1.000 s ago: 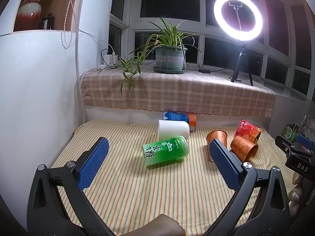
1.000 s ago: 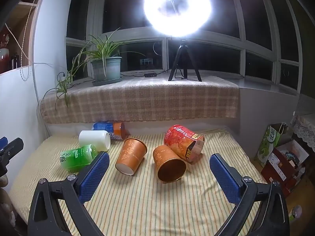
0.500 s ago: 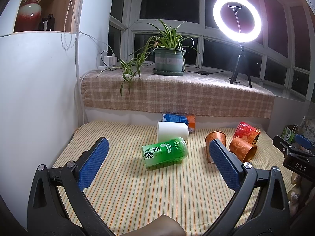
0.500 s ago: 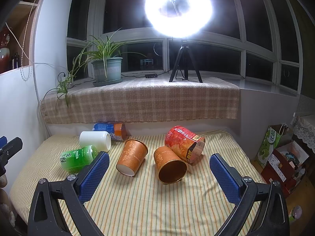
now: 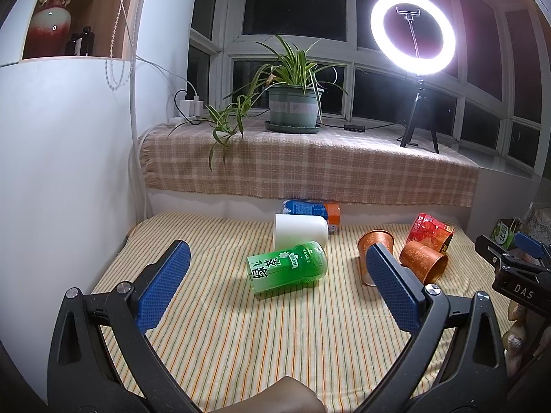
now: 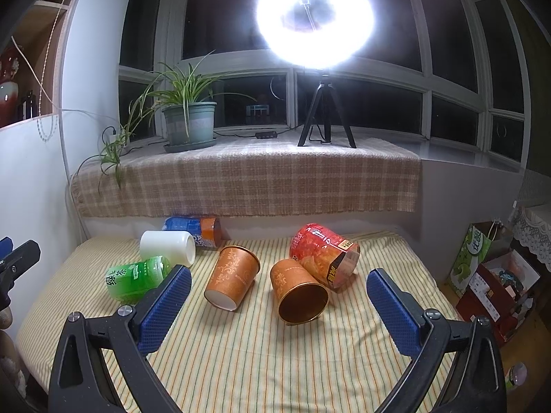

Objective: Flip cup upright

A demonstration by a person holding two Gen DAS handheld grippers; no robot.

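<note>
Several cups lie on their sides on a striped cloth [image 5: 220, 337]. A green tea cup [image 5: 287, 267] lies in the middle, a white cup [image 5: 299, 230] behind it, a blue-orange cup [image 5: 310, 209] by the wall. Two orange patterned cups [image 6: 232, 282] [image 6: 298, 292] and a red noodle cup [image 6: 323, 256] lie further right. My left gripper [image 5: 275, 289] is open and empty, short of the green cup. My right gripper [image 6: 279, 304] is open and empty, in front of the orange cups.
A checked cloth covers the window ledge [image 6: 261, 179] behind, with a potted plant [image 5: 292, 103] and a ring light on a tripod [image 5: 415, 79]. A white wall [image 5: 62, 179] bounds the left. Bags and boxes [image 6: 489, 275] stand off the right edge.
Both grippers have drifted very slightly; the cups have not moved and both grippers stay open.
</note>
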